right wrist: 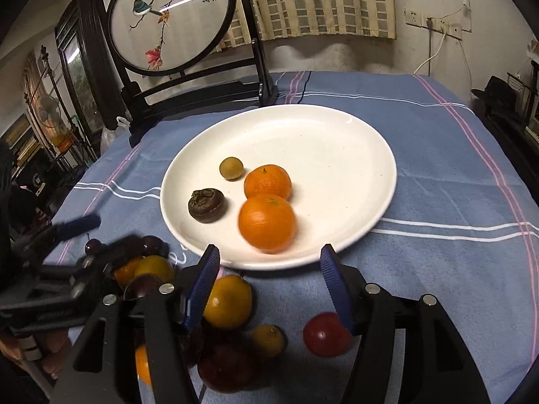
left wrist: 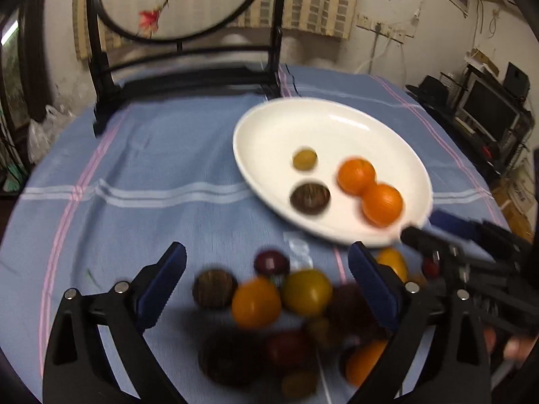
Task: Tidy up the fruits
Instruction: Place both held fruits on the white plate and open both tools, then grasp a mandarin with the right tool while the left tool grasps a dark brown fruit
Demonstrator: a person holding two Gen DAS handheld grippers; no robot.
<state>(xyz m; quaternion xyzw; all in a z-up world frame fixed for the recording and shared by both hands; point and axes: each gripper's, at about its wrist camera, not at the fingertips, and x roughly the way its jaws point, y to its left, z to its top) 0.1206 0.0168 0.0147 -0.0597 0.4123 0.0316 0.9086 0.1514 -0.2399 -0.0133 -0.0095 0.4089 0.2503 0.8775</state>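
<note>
on the table under a blue cloth with white and pink stripes [right wrist: 438, 175], a round white plate [right wrist: 337, 141] holds 2 orange tangerines [right wrist: 267, 222], 1 small yellow-green fruit [right wrist: 231, 168] and 1 dark brown wrinkled fruit [right wrist: 205, 205]. the left claw [left wrist: 267, 259] is spread wide over a loose heap of orange, yellow and dark red fruits [left wrist: 269, 299] beside the plate's near rim, pinching nothing. the right claw [right wrist: 269, 256] stands partly spread at that rim, empty, a red round fruit [right wrist: 325, 335] just beside its right finger.

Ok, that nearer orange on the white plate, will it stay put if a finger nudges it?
Probably not. The nearer orange looks round and smooth, so it would likely roll on the glossy white plate. It touches the second orange, which might shift too. The plate's raised rim may stop it.
</note>
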